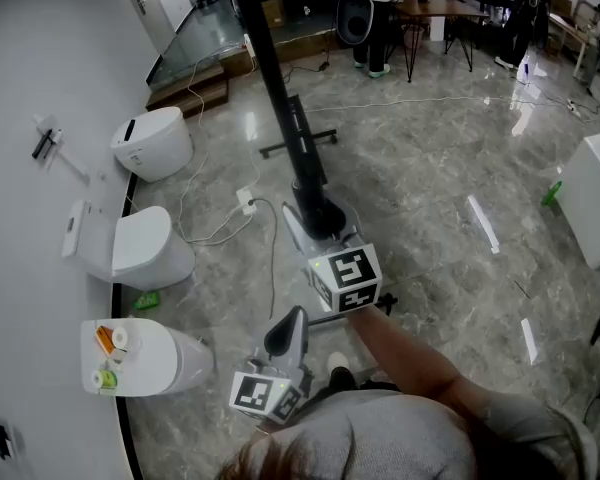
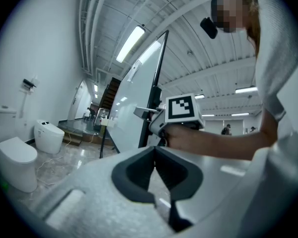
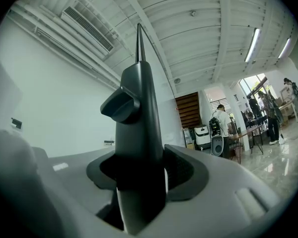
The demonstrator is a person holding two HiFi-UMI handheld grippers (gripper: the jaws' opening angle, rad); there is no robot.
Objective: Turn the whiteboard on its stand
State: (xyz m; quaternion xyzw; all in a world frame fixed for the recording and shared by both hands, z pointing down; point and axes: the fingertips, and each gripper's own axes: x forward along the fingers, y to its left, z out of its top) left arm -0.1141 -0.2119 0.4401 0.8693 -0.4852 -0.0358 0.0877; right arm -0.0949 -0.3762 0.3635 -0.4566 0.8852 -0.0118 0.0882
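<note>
The right gripper's (image 3: 141,170) jaws stand spread around the whiteboard's (image 1: 280,98) dark edge post (image 3: 139,133). The left gripper's (image 2: 155,155) jaws meet, empty. By the wall (image 1: 40,68), a white tub (image 1: 170,358) carries small orange and green items (image 1: 104,340) on top. Only the left gripper view shows the board's white face (image 2: 134,108).

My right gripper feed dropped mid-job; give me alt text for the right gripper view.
The whiteboard stand's dark upright, with a knob on its left, stands between the right gripper's fingers, a gap showing beside the right finger. Behind are a white wall and, far right, people near a table.
</note>
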